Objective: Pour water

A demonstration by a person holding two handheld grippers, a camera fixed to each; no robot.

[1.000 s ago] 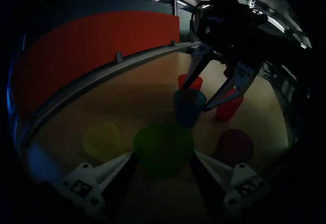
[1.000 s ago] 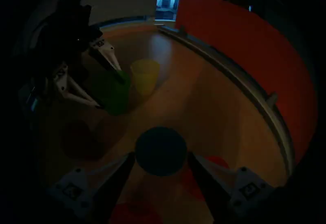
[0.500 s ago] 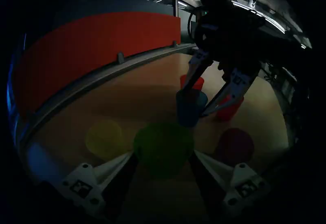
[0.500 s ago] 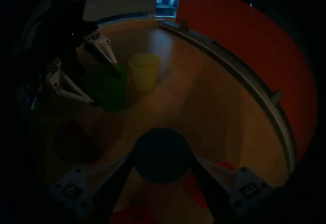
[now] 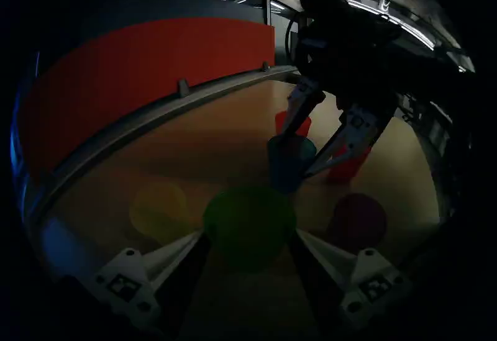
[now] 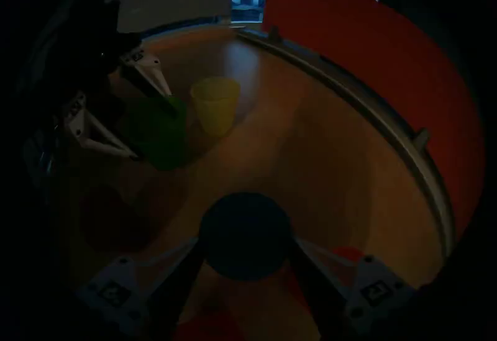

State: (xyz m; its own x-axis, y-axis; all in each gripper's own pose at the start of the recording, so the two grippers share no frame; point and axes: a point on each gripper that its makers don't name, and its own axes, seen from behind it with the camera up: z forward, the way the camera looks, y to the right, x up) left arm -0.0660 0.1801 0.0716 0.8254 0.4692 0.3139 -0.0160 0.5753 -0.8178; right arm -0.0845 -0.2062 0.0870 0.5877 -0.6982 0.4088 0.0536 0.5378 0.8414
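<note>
The right gripper (image 6: 246, 241), fingers clamped on the blue cup (image 6: 245, 229) mid-tabletop (image 6: 298, 154), has swung slightly toward the green cup (image 5: 250, 220), which the left gripper (image 5: 248, 234) fingers grip, so the pour looks imminent!

The left gripper view sits low and close behind the green cup (image 5: 250, 226), facing across the table (image 5: 205, 148) toward the right gripper (image 5: 293, 153) — whose own view, tight behind the blue cup (image 6: 244, 235), looks straight back. Both share the table and the red partition (image 5: 149, 61).
</note>
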